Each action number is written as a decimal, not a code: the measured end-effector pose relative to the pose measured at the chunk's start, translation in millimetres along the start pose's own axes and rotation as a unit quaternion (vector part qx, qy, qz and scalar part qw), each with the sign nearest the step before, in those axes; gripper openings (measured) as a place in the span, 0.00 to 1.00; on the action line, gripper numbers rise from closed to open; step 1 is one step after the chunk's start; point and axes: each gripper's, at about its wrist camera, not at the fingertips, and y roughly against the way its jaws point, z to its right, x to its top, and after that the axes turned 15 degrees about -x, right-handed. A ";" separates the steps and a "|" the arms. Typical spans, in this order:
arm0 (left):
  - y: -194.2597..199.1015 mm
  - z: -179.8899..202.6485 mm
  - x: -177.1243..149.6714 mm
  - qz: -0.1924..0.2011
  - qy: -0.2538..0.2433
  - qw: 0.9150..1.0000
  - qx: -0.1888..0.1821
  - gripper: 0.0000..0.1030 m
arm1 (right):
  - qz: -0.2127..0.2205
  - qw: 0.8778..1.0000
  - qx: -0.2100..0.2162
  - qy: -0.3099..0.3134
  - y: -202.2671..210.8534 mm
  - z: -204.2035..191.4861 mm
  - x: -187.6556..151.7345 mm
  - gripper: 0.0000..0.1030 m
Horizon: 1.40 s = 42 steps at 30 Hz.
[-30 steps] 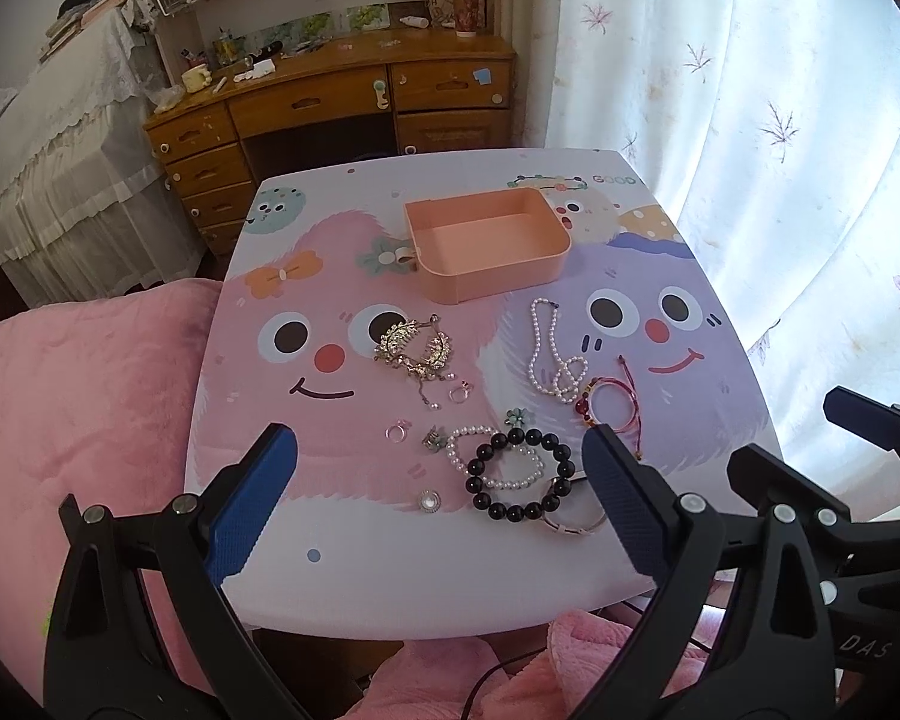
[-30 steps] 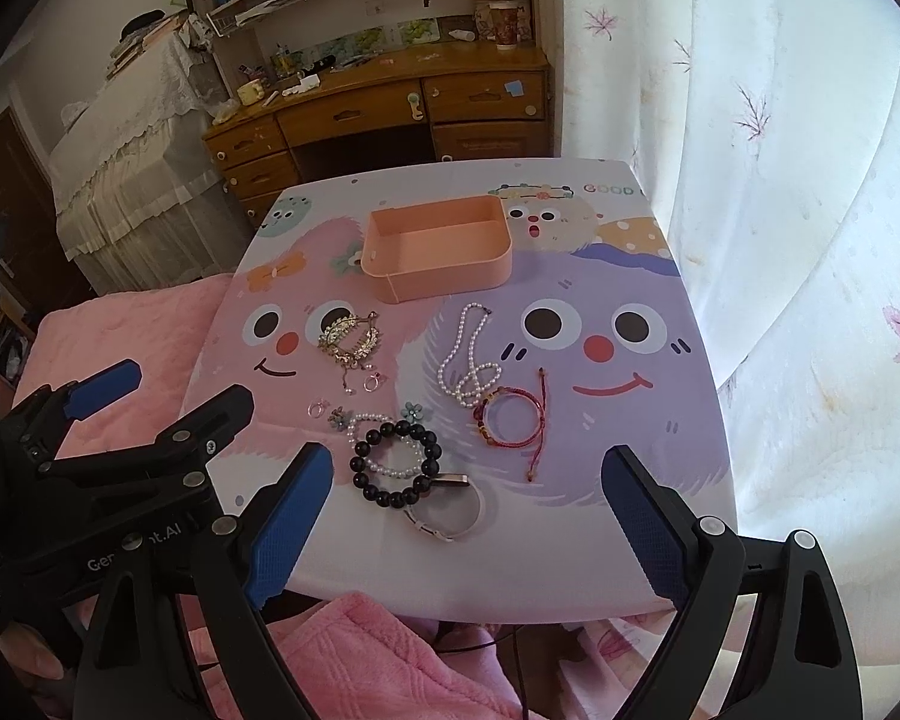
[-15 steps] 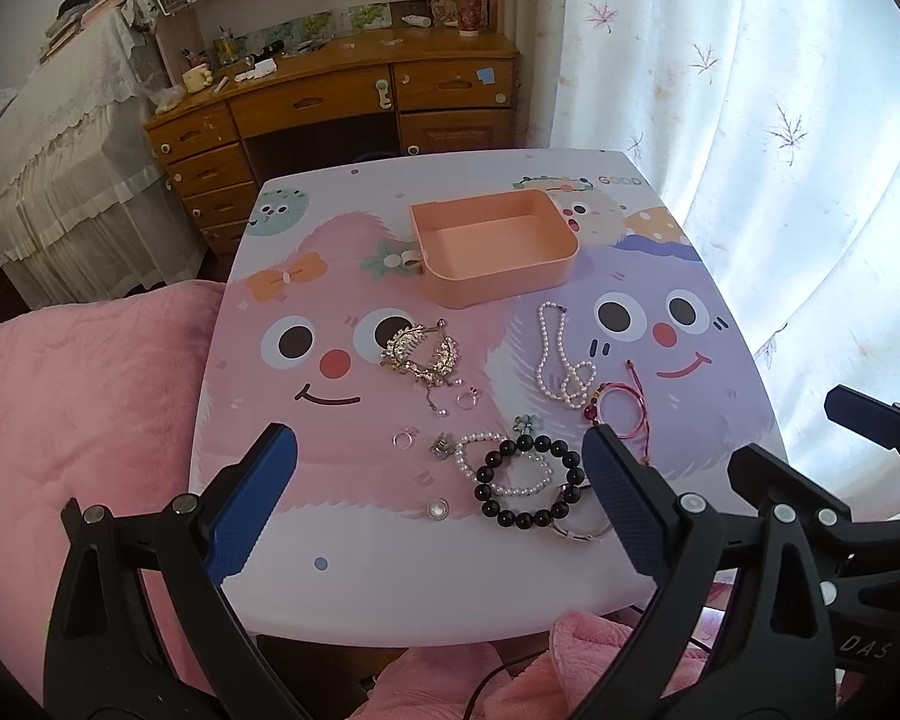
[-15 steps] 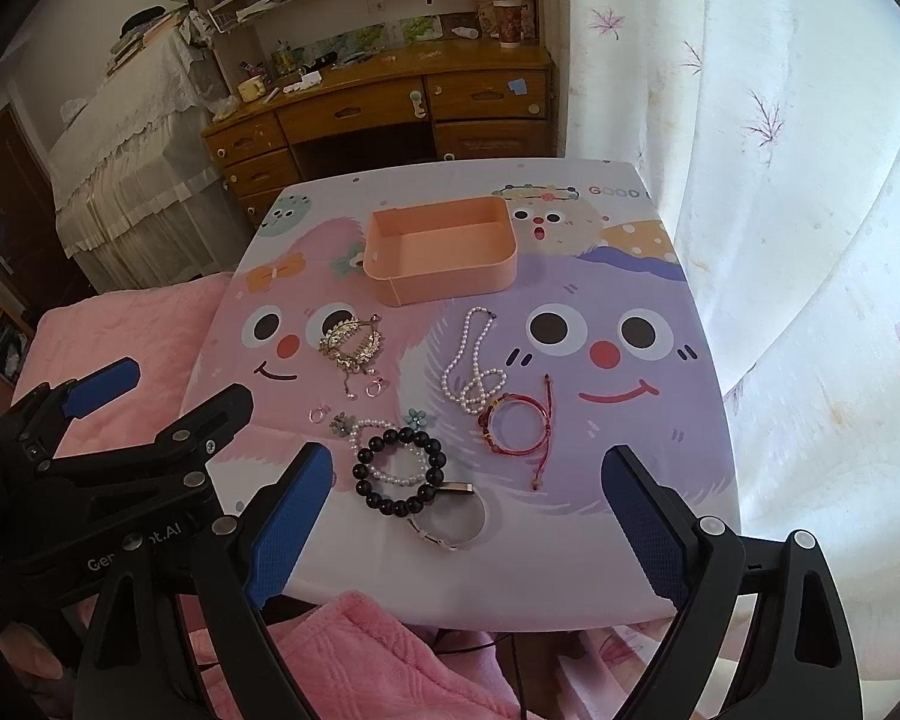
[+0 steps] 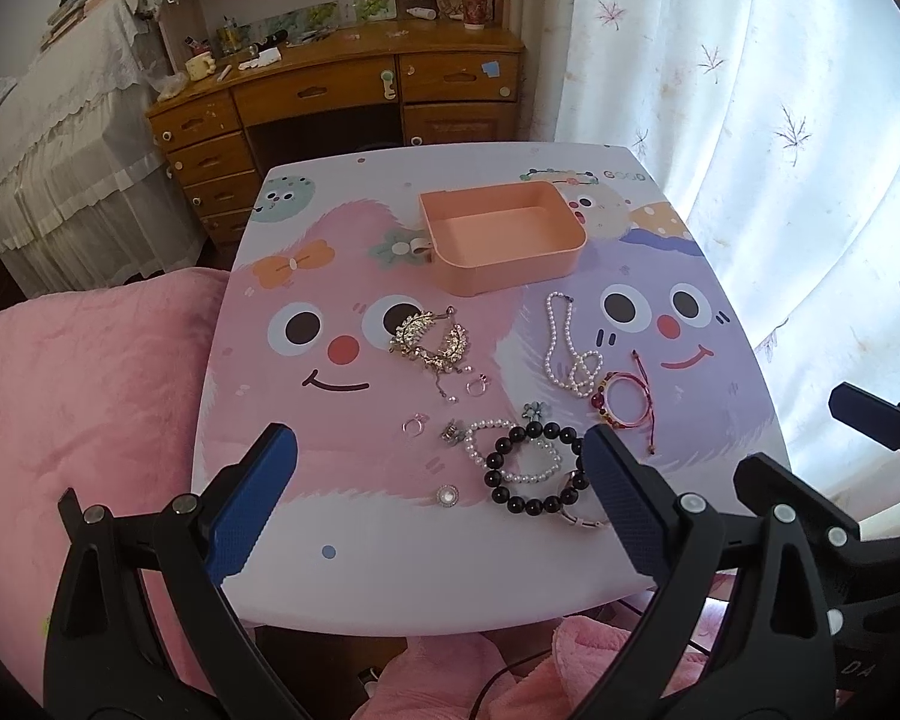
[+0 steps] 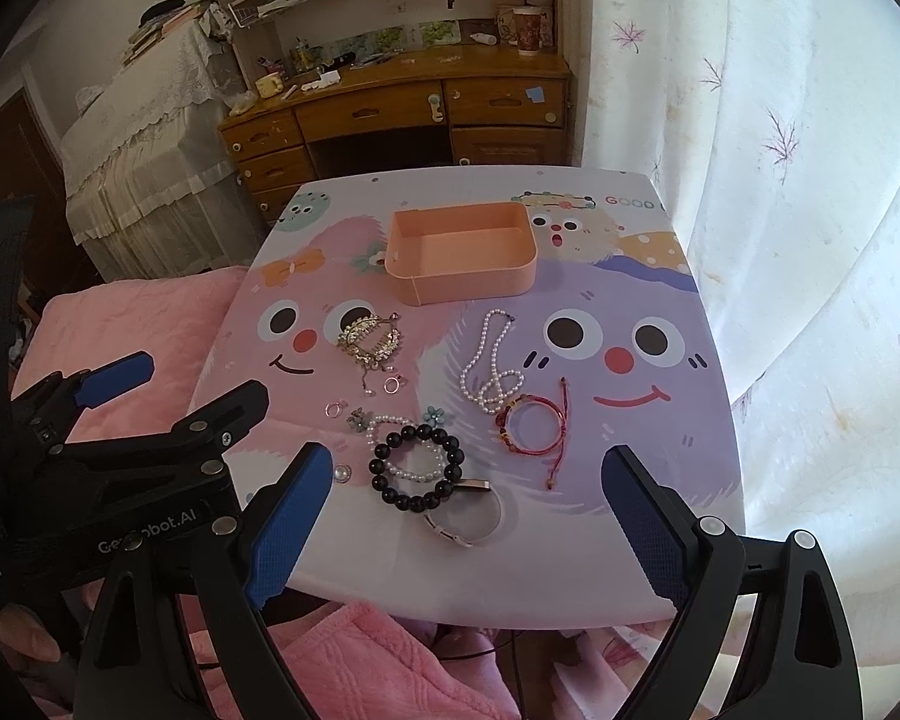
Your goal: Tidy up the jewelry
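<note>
An empty peach tray [image 5: 561,252] [image 6: 468,287] sits at the back of the cartoon-printed table [image 5: 306,396]. In front of it lie a gold leaf piece [image 5: 429,343] [image 6: 371,341], a white pearl necklace [image 5: 567,343] [image 6: 491,369], a red cord bracelet [image 5: 627,402] [image 6: 531,429], a black bead bracelet [image 5: 534,468] [image 6: 417,468] over a small pearl bracelet, a silver bangle [image 6: 468,519], small rings [image 5: 417,423] and a round stud [image 5: 447,495]. My left gripper [image 5: 441,501] and right gripper [image 6: 468,510] both hover open above the near edge, holding nothing.
Pink bedding [image 5: 84,420] lies left of and in front of the table. A white patterned curtain [image 5: 750,120] hangs along the right side. A wooden desk with drawers [image 5: 342,102] stands behind, and a lace-covered piece of furniture [image 5: 60,150] at far left.
Both grippers have pulled back and risen slightly, so the table and jewelry sit a little farther away in both views. Nothing on the table has moved.
</note>
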 end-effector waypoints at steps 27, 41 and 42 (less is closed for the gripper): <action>-69.1 -101.5 -74.2 -0.128 -0.002 0.984 -0.123 0.92 | 0.005 0.998 -0.057 0.040 -50.6 -48.7 -97.7 0.83; -167.6 -69.6 -96.0 -0.109 -0.123 0.977 -0.136 0.67 | -0.026 0.986 -0.046 0.156 -154.0 -95.4 -156.5 0.61; -171.2 -66.4 -96.4 -0.106 -0.135 0.976 -0.135 0.65 | -0.037 0.984 -0.050 0.166 -162.9 -97.8 -157.4 0.55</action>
